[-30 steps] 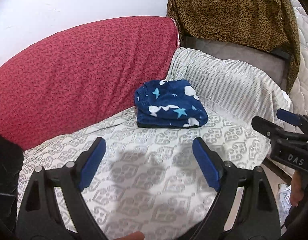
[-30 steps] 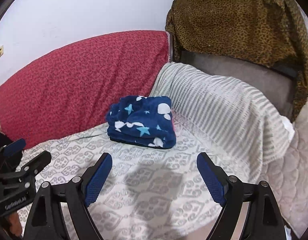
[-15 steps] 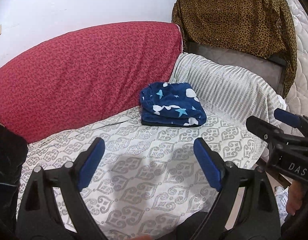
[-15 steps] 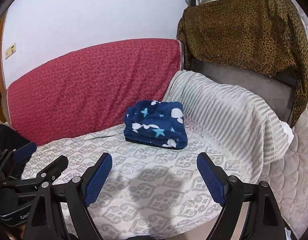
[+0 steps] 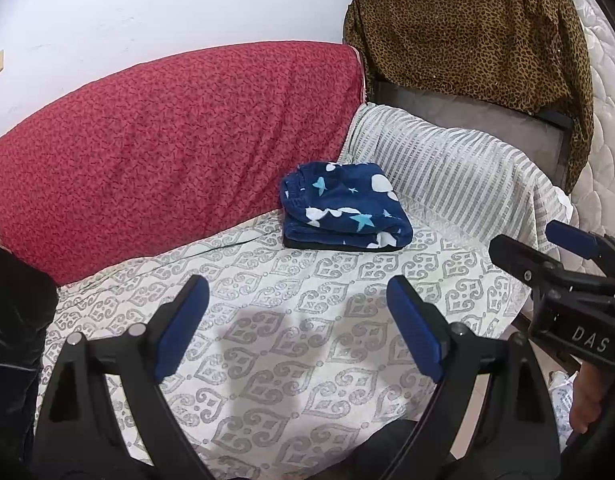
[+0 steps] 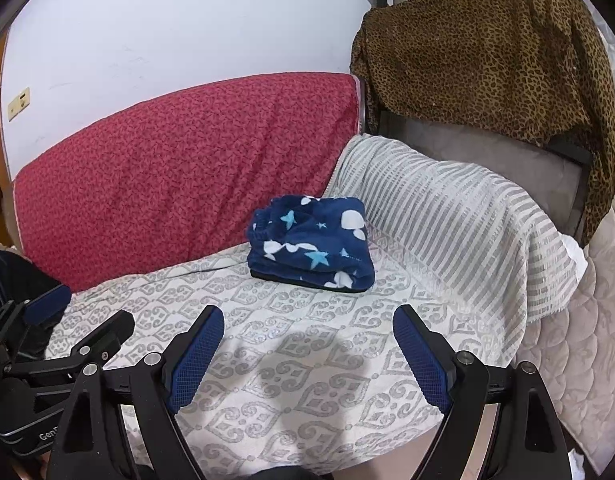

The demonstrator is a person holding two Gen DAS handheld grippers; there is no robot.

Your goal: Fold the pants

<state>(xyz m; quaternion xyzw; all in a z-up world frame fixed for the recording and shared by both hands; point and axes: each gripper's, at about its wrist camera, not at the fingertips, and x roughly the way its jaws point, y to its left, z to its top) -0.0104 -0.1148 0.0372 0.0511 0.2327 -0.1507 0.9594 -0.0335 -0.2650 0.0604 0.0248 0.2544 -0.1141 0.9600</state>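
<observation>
The navy fleece pants (image 5: 343,208) with white and light-blue stars lie folded in a compact bundle at the back of the patterned white-grey bed cover (image 5: 267,344), against the red cushion. They also show in the right wrist view (image 6: 311,248). My left gripper (image 5: 297,308) is open and empty, held above the cover well short of the pants. My right gripper (image 6: 307,340) is open and empty, also short of the pants. Each gripper shows in the other's view: the right one at the right edge (image 5: 555,256), the left one at the left edge (image 6: 75,320).
A red patterned cushion (image 5: 167,132) stands along the back wall. A grey-striped throw (image 5: 447,176) covers the right side. A leopard-print cloth (image 5: 467,28) hangs over a dark frame behind it. A quilted mattress (image 6: 579,312) is at the far right. Dark fabric (image 5: 11,320) lies at the left.
Both grippers have drawn back and risen from the pants, so more of the bed and wall shows. The folded pants have not moved. Both grippers stay open.
</observation>
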